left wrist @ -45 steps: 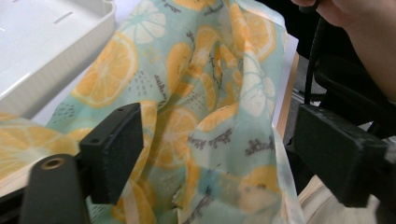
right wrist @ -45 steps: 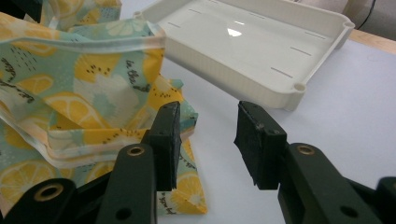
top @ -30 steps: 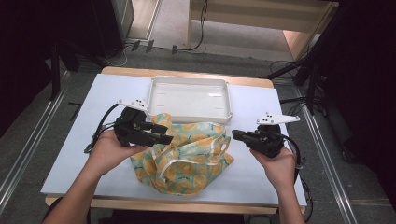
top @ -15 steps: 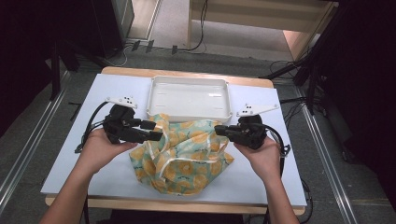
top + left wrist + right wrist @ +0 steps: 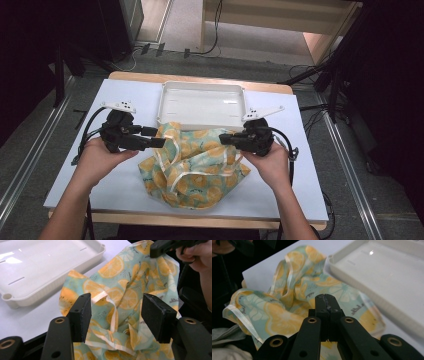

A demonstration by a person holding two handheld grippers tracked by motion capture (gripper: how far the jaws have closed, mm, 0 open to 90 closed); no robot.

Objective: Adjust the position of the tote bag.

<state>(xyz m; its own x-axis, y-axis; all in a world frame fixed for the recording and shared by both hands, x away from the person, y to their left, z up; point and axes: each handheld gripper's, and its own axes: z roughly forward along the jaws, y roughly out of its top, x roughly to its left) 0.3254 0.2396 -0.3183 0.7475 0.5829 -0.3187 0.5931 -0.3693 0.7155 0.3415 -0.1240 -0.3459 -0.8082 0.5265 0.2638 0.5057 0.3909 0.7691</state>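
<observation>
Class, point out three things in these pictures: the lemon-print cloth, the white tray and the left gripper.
lemon-print cloth (image 5: 197,165): high view, middle of the crumpled fabric.
white tray (image 5: 202,89): high view, far rim.
left gripper (image 5: 115,315): left gripper view, midway between its two parted black jaws.

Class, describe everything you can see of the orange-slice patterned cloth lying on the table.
The pale teal cloth printed with orange slices looks thin and soft, edged with a cream ribbon-like trim. It lies crumpled in loose folds on the white table, its far edge against the white plastic tray. The open left gripper frames its folds without pressing them; the right gripper is shut at its right edge.
</observation>
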